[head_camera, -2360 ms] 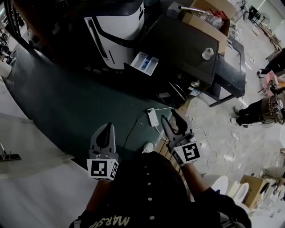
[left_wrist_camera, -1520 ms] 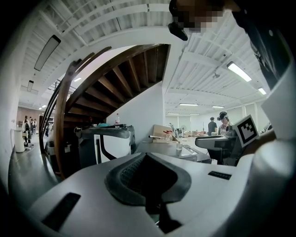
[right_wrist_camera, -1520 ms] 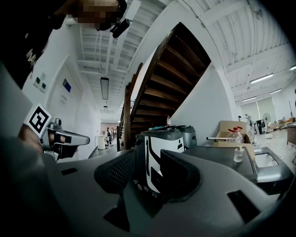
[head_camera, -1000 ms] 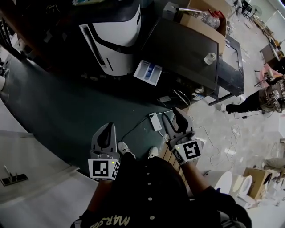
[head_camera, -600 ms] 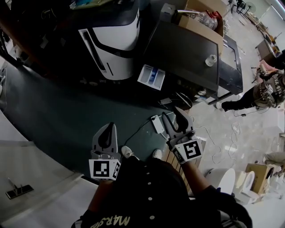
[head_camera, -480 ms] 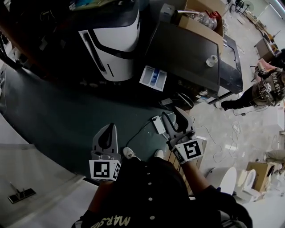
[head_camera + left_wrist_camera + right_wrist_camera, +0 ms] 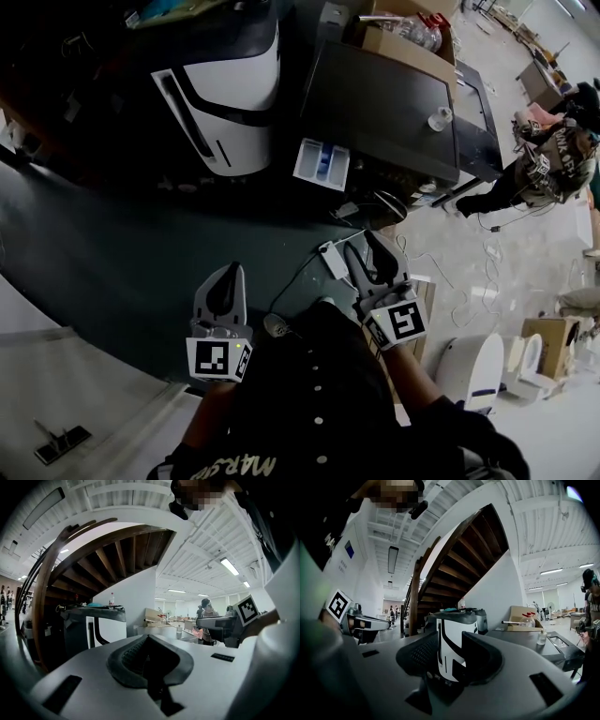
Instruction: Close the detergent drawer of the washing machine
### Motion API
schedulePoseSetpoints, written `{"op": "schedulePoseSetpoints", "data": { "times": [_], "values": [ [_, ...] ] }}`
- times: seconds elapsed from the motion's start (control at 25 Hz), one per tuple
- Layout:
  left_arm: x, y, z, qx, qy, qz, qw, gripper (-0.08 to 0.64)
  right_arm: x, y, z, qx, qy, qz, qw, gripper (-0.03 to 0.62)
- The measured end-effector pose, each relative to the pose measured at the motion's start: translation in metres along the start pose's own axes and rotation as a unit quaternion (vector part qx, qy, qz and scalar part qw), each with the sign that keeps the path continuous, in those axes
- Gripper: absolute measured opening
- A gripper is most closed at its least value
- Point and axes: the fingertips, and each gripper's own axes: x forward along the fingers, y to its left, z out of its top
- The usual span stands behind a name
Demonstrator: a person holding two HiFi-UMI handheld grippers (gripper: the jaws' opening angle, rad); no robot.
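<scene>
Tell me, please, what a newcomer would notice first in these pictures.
First, the white detergent drawer with blue compartments, standing open from the dark washing machine at the top centre of the head view. To its left stands a white appliance with black stripes. Low in that view, the left claw is shut, and the right claw, empty, is closing.

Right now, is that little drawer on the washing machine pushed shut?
No, the detergent drawer juts out of the washing machine, its compartments showing.
</scene>
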Motion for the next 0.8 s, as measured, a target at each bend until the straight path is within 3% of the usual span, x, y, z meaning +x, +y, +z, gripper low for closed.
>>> {"op": "schedulePoseSetpoints", "data": {
  "times": [0.16, 0.8],
  "values": [
    [0.013, 0.01, -0.002, -0.018, 0.007, -0.001, 0.9998, 0.002, 0.004, -0.009, -0.002, 0.004, 0.002, -0.013, 1.0, 0.169],
    [0.115, 0.001, 0.027, 0.01, 0.006, -0.022, 0.9997, 0.002, 0.065, -0.081, 0.015, 0.026, -0.02, -0.018, 0.999, 0.17]
  ]
}}
